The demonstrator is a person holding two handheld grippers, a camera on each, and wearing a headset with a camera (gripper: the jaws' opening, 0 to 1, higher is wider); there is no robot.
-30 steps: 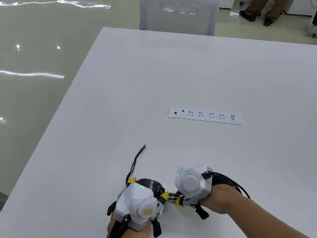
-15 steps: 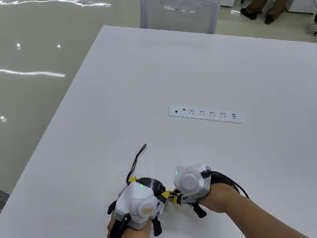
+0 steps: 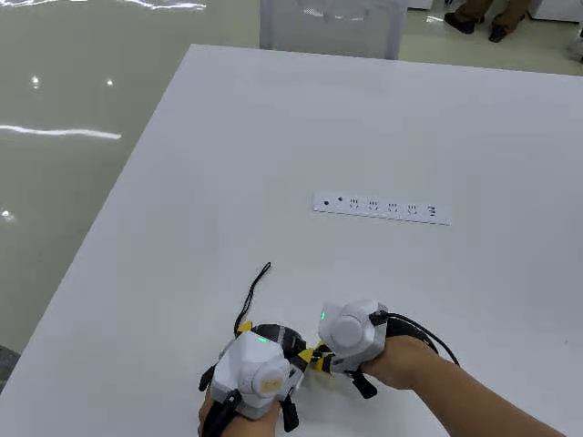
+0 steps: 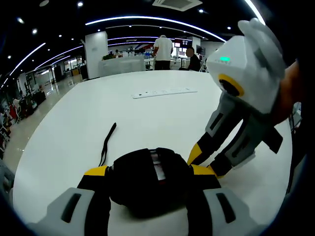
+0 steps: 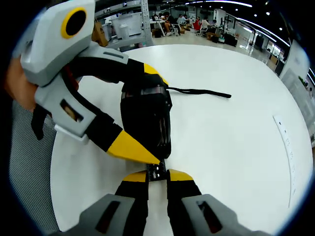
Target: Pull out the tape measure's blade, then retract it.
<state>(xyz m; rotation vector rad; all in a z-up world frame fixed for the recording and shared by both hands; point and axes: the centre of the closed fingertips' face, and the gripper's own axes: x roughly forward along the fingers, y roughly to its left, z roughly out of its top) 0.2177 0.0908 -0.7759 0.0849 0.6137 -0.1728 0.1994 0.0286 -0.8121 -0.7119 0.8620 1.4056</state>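
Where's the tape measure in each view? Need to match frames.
Head view: tape measure at the bottom, left of centre, black.
Left gripper view: lower centre, clamped in the left gripper.
Right gripper view: left of centre; the right gripper pinches its blade tip.
Shared landmark: the white power strip on the table beyond it.

Left gripper (image 4: 150, 172) clamped wide, right gripper (image 5: 157, 175) fingers (image 5: 181, 183) pinched tight, both close together
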